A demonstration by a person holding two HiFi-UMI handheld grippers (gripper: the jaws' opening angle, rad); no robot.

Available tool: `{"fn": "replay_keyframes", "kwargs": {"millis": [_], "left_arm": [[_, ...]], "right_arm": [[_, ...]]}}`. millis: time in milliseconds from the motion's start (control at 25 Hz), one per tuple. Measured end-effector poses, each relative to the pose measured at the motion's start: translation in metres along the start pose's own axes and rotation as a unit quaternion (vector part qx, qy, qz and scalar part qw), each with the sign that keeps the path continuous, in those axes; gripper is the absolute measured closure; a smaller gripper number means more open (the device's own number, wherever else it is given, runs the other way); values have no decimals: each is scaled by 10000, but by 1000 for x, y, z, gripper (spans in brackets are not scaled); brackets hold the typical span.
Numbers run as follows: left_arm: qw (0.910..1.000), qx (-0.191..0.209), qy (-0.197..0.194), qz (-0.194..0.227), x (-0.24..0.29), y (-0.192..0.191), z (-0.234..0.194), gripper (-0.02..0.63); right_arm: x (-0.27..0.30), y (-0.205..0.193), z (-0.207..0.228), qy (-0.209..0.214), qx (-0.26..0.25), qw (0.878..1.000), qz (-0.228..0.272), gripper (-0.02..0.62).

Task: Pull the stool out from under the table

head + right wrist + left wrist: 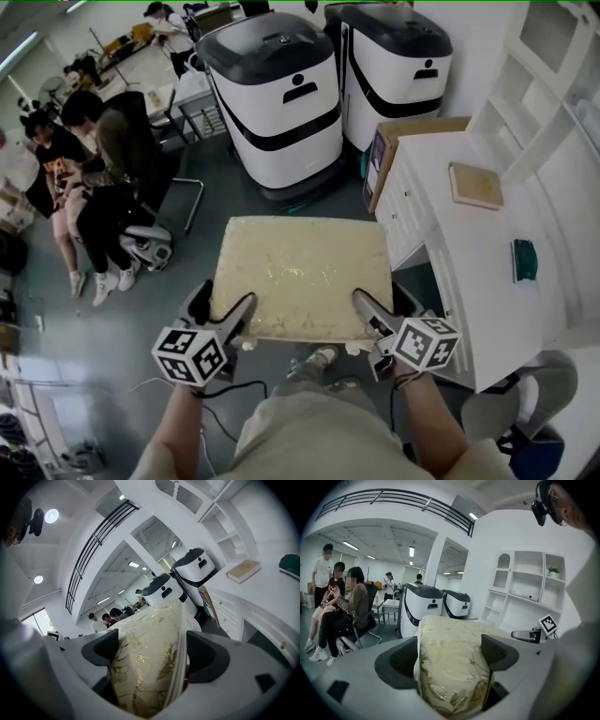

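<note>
Left gripper [223, 317] and right gripper [382, 317] each clamp the near edge of the stool [300, 267]. Its cream, gold-patterned seat sits over the grey floor [187, 272], just beside the white bench [459, 253]. Two white machines [281, 103] stand beyond.

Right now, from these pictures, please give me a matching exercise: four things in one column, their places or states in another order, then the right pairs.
Things:
1. stool
2. book
3. green object
4. cardboard box

Places or states:
A. on the floor, beside the far end of the white table
B. on the table, close to the shelf unit
C. gripped in the jaws of the left gripper and the right gripper
D. on the table, nearer the person than the book

Pairs: 1-C, 2-B, 3-D, 4-A
</note>
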State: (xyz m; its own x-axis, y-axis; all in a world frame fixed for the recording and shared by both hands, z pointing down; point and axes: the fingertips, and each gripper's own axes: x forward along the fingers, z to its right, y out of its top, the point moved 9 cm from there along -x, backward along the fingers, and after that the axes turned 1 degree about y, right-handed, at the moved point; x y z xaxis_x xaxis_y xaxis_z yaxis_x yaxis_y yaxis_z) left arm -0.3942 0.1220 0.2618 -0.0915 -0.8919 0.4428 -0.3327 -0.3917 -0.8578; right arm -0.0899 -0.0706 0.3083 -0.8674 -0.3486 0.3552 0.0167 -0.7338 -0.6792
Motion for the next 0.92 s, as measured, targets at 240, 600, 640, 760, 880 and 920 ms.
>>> {"fn": "replay_keyframes", "kwargs": {"millis": [240,600,640,760,880,920], "left_arm": [[9998,-30,197,-82,-15,-3,-11,164],[9999,-108,27,-122,-9,-5,-8,164],[9999,-104,-9,-132,-8,-5,-7,164],[9998,-62,-83,-173,-1,-3,0,164],[9998,-8,-120,-187,5,0,6,164],[9997,8,-132,-189,8,1,9,164]], "right_arm": [[12,-10,-8,98,38,9998,-150,137],[3,-5,-8,0,-98,9999,-73,137],[1,-4,-7,-30,-93,9999,-57,137],[-6,-3,-2,-103,-53,9999,-2,137],[-10,1,4,-144,-14,9999,44,137],[-12,2,6,-157,-3,9999,57,137]]}}
